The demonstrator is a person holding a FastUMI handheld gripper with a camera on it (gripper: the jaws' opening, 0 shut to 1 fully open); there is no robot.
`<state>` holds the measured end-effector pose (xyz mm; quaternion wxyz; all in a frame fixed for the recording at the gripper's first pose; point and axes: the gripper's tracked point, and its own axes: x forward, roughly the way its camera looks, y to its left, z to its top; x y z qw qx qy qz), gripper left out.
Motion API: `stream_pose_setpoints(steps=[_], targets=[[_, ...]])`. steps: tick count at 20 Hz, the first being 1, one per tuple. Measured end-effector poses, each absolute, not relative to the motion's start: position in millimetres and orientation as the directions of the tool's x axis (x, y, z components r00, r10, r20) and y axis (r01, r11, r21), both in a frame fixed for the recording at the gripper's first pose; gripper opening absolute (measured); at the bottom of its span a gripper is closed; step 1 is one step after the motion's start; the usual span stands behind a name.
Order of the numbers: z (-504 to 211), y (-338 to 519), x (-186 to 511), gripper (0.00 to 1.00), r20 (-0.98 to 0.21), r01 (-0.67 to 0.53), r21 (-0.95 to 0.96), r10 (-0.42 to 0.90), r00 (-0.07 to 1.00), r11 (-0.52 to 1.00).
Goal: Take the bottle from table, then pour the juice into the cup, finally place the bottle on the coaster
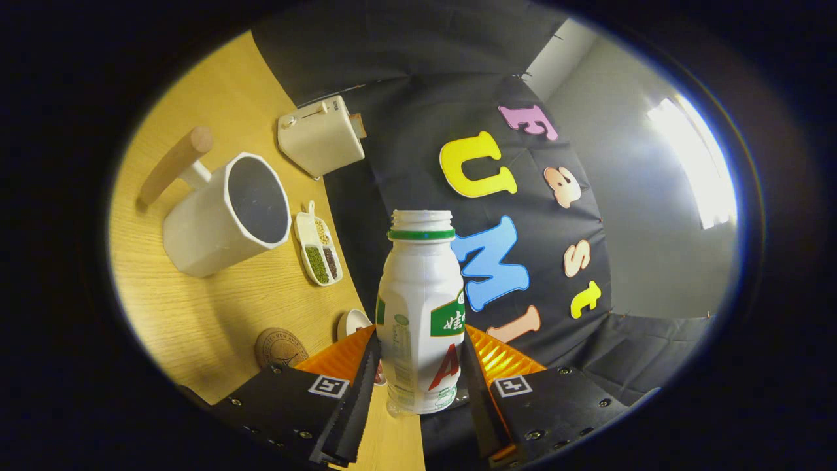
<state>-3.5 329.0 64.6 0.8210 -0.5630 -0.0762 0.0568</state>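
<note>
The gripper [420, 366] holds the bottle [420, 314] between its two fingers, which press on the bottle's lower sides. The bottle is white with a green ring under its open mouth, and it stands in the lower middle of the frame. The whole view is tilted, so the wooden table [216, 307] fills the left part of the frame. In the upper left is the cup [225, 216], white, with a wooden handle. Near the lower left, just beside the left finger, the round brown coaster [280, 347] lies flat. A small white dish [353, 322] is partly hidden behind the finger; I cannot tell what is inside. Between cup and bottle lies a tray of beans [318, 247], and a white toaster [320, 135] stands above it.
</note>
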Motion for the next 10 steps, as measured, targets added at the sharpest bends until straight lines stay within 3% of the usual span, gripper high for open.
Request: stream_pose_setpoints(steps=[10], targets=[[69.3, 335.0, -3.9, 0.66, 0.092, 0.055, -0.979, 0.185, 0.978, 0.196]])
